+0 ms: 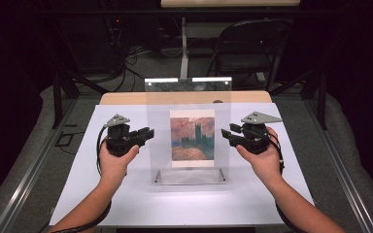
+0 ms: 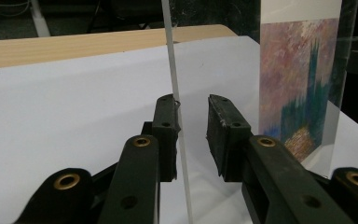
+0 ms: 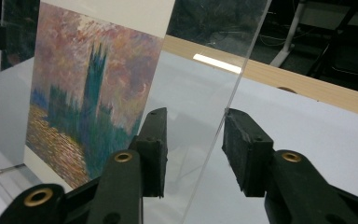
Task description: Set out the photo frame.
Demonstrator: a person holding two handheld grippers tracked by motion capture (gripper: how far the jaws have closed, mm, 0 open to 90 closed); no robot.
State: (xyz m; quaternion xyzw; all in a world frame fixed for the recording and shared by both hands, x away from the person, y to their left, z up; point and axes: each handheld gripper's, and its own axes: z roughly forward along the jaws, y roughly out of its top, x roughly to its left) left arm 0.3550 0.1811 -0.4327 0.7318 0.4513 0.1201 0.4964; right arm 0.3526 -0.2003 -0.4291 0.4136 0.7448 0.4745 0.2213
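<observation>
Clear acrylic frame [image 1: 189, 131] stands centre frame on the white sheet [image 1: 126, 194]. Your left gripper [image 1: 148, 133] and right gripper [image 1: 226, 133] straddle its side edges, jaws spread, not pinching. Next: close both evenly, then lift.

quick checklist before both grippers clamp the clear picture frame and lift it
1. Left hand-held gripper straddles the acrylic frame's left edge: ok.
2. Left pads pressing on both sides: not ok, one pad touches, a gap shows at the other.
3. Right hand-held gripper straddles the right edge: ok.
4. Right pads pressing: not ok, gaps show.
5. Frame upright on the white sheet: ok.
6. Picture secured between panels: cannot tell.
</observation>
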